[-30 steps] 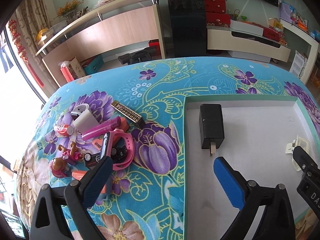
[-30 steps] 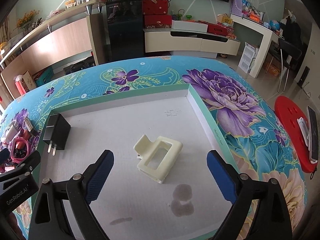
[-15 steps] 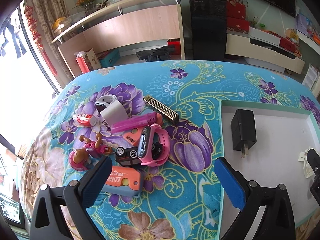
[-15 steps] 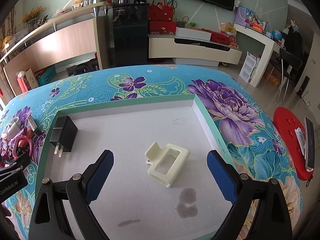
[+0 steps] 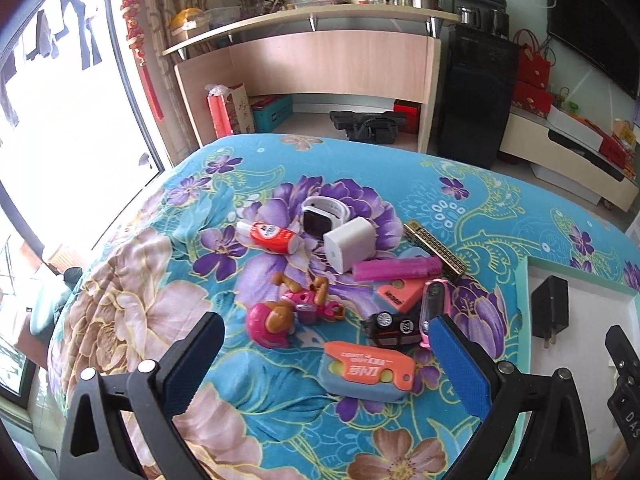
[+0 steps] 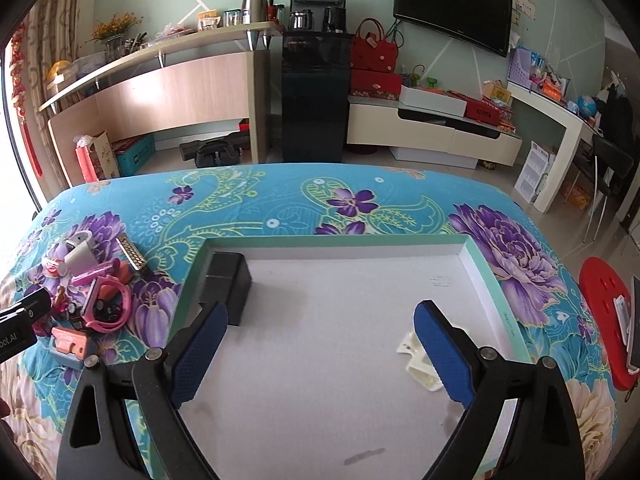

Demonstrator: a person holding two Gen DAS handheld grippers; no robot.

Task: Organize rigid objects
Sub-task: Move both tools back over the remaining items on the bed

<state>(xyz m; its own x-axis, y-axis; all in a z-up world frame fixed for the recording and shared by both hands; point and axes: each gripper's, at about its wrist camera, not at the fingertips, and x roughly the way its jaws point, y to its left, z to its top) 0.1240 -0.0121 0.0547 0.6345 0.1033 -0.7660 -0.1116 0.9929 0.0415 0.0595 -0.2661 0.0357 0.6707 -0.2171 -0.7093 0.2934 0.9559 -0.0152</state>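
Observation:
My left gripper (image 5: pixel 326 344) is open and empty, just above an orange carrot-knife toy (image 5: pixel 366 366) at the near edge of a pile: a pink toy figure (image 5: pixel 288 312), a black toy car (image 5: pixel 394 328), a pink watch (image 5: pixel 434 306), a pink lighter (image 5: pixel 396 270), a white charger (image 5: pixel 348 242), a white watch (image 5: pixel 322 216) and a red tube (image 5: pixel 270 234). My right gripper (image 6: pixel 320 328) is open and empty over the white tray (image 6: pixel 492 284). The tray holds a black charger (image 6: pixel 228 284) and a cream clip (image 6: pixel 418 360).
The flowered blue cloth (image 6: pixel 280 200) covers the table. A gold patterned bar (image 5: pixel 436 246) lies at the pile's right. The tray's green rim (image 5: pixel 530 280) stands right of the pile. A red stool (image 6: pixel 604 320) with a phone stands off the table's right side.
My left gripper has swung left from the tray to over the pile. My right gripper has moved left and lower in the tray, so the cream clip now sits by its right finger.

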